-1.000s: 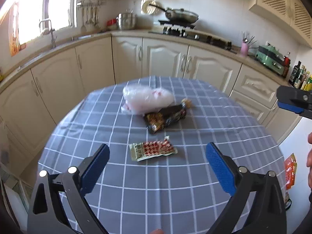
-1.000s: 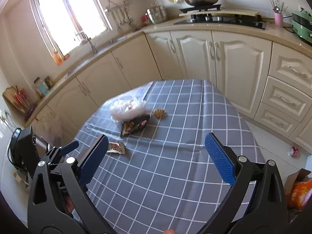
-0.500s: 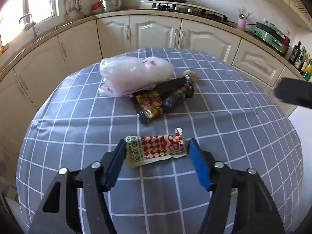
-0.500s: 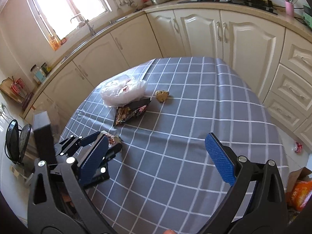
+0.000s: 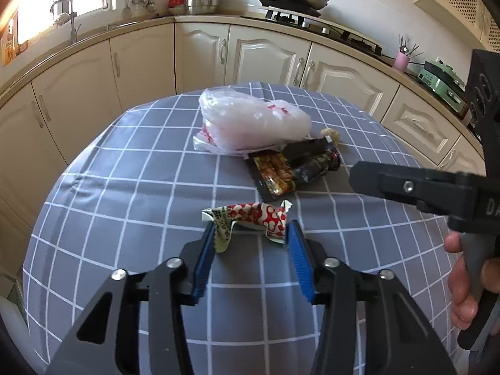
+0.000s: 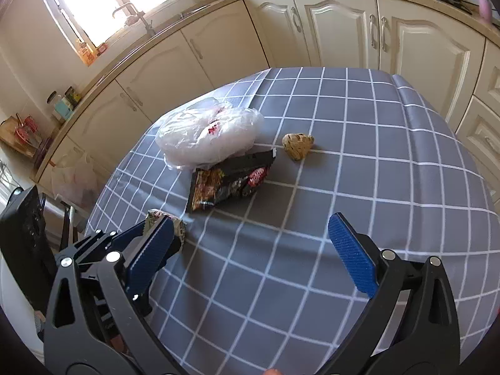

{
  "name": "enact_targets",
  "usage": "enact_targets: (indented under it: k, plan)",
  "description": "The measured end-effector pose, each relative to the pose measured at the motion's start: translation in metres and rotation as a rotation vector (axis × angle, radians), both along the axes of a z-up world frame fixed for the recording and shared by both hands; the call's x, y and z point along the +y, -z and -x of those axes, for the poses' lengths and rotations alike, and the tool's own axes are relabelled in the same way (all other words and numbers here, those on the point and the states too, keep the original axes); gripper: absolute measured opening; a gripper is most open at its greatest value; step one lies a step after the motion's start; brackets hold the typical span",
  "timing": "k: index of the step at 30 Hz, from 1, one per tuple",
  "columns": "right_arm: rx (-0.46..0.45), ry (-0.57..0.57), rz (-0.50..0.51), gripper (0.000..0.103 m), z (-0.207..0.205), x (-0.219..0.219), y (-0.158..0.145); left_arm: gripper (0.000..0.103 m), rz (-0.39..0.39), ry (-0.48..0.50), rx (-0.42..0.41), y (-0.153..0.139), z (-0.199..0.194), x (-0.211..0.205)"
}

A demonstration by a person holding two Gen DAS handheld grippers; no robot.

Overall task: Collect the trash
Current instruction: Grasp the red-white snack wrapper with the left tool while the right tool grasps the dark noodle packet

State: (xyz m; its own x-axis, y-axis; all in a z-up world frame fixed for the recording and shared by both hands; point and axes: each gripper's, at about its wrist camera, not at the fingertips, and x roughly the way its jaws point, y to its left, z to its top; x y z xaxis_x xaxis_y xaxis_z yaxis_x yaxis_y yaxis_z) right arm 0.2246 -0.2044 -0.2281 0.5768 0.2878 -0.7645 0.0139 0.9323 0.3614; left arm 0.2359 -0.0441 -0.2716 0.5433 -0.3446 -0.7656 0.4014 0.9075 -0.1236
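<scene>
My left gripper [image 5: 251, 234] is shut on a red-and-white checked sachet [image 5: 250, 218], which buckles between the blue pads on the grey checked tablecloth [image 5: 125, 187]. Beyond it lie a dark snack wrapper [image 5: 290, 168], a white plastic bag [image 5: 250, 122] and a crumpled beige scrap [image 5: 331, 134]. My right gripper [image 6: 250, 243] is open and empty above the cloth. In its view the dark wrapper [image 6: 231, 181], the bag [image 6: 209, 134] and the scrap [image 6: 298, 145] lie ahead, and the sachet [image 6: 178, 225] shows partly behind its left finger.
The round table [image 6: 406, 172] stands in a kitchen with cream cabinets [image 5: 265, 56] behind it. The right gripper's arm and the hand holding it [image 5: 437, 187] reach in at the right of the left wrist view. A plastic bag [image 6: 75, 178] hangs beside the table.
My left gripper has come down and closed on the checked sachet, crumpling it. My right gripper has moved forward and lower toward the dark wrapper, still open.
</scene>
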Motion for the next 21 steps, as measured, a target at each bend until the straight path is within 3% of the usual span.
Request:
enact_targets:
  k: [2,4,8,10,13,15,18,19,21]
  plan:
    - [0.002,0.007,0.0,0.097,-0.003,-0.001,0.002,0.062,-0.012,-0.013,-0.004,0.0,-0.005,0.0]
    - [0.005,0.015,-0.004,0.097,-0.004,-0.002,0.002,0.062,-0.002,-0.012,-0.003,-0.001,-0.01,0.001]
    - [0.002,0.024,-0.008,0.097,-0.012,0.0,0.004,0.043,0.027,0.001,0.014,0.0,-0.017,0.0]
    - [0.001,0.024,-0.011,0.09,-0.018,0.004,0.006,0.038,0.045,0.002,0.02,0.001,-0.015,0.0]
    - [0.016,0.032,-0.022,0.065,-0.029,0.011,0.011,0.034,0.064,-0.022,0.024,0.0,-0.013,0.005]
    - [0.029,0.035,-0.015,0.041,-0.034,0.015,0.016,0.031,0.069,-0.043,0.023,0.0,-0.013,0.008]
    - [0.012,0.017,0.01,0.023,-0.035,0.021,0.018,0.022,0.078,-0.063,0.024,-0.002,-0.013,0.015]
    - [0.012,0.01,0.007,0.02,-0.034,0.02,0.018,0.01,0.083,-0.066,0.026,-0.002,-0.012,0.017]
    - [0.004,0.003,0.01,0.016,-0.028,0.019,0.017,0.005,0.085,-0.076,0.024,-0.003,-0.012,0.02]
